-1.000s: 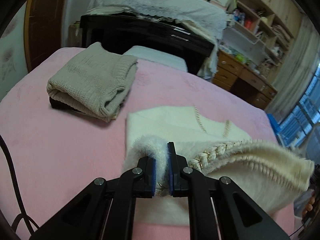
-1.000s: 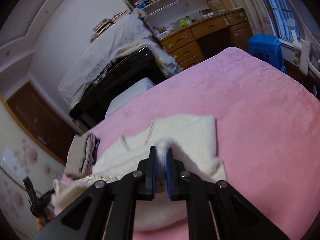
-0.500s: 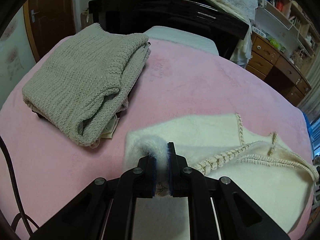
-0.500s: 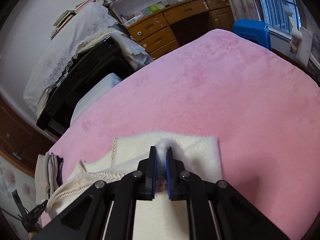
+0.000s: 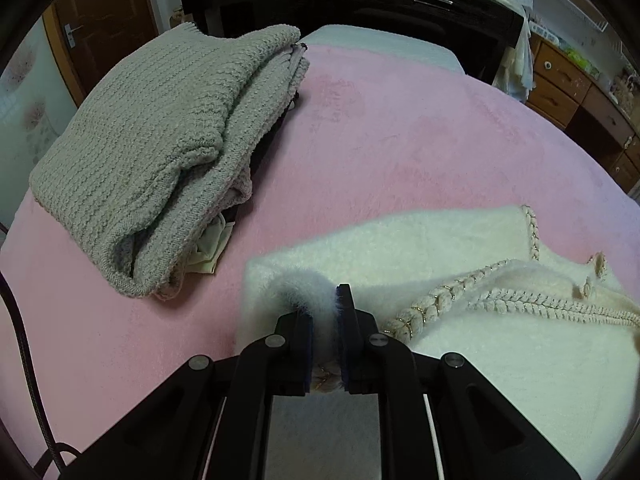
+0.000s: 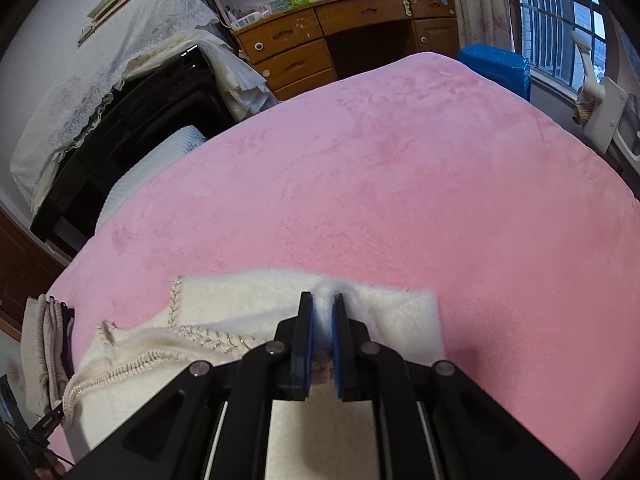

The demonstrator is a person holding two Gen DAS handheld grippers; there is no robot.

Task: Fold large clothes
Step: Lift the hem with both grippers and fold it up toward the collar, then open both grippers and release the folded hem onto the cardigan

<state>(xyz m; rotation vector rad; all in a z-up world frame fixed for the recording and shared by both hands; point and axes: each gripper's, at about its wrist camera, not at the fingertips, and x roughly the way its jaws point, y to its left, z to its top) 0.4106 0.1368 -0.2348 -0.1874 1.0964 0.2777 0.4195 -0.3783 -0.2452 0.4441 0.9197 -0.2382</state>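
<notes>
A fluffy cream sweater (image 5: pixel 500 344) with gold braided trim lies folded on the pink bedspread (image 5: pixel 400 140). My left gripper (image 5: pixel 323 300) is shut on the sweater's left edge, low over its lower layer. My right gripper (image 6: pixel 322 300) is shut on the sweater's (image 6: pixel 224 308) right edge, also low over the bedspread (image 6: pixel 400 184). The pinched fabric bulges up between each pair of fingers.
A folded grey knit sweater (image 5: pixel 168 148) sits on a dark item at the left of the bed, close to the cream one; it also shows in the right wrist view (image 6: pixel 40 356). A black piano (image 5: pixel 360 4), a wooden desk (image 6: pixel 344 44) and a blue stool (image 6: pixel 496 68) stand beyond the bed.
Both grippers have carried the held edge forward and down, so the lifted half of the cream sweater now lies over the other half. Both stay shut.
</notes>
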